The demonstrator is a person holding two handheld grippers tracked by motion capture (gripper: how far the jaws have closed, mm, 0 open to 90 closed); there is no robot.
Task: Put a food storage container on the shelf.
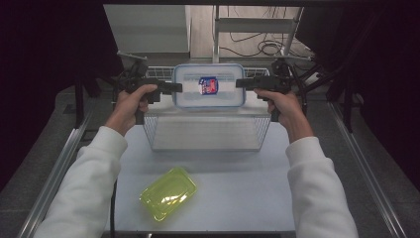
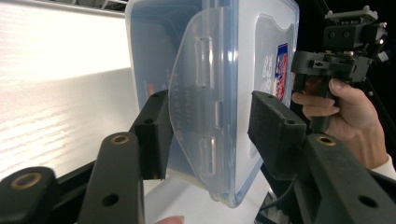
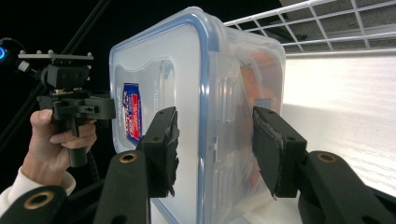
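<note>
A clear plastic box (image 1: 190, 95) with a blue-rimmed lid and a red and blue label hangs level over the far part of a wire basket (image 1: 208, 117). My left gripper (image 1: 177, 88) clamps its left short end and my right gripper (image 1: 240, 83) its right end. In the left gripper view the black pads (image 2: 154, 135) bracket the box's latch flap (image 2: 201, 93). In the right gripper view the pads (image 3: 275, 154) sit against lid and base of the box (image 3: 224, 70). Something orange shows faintly inside it.
The basket stands on a white table (image 1: 237, 188) and a flat yellow-green container (image 1: 168, 193) lies near the front edge. Metal rails (image 1: 54, 173) run along both sides. A frame and cables (image 1: 262, 47) stand behind the basket.
</note>
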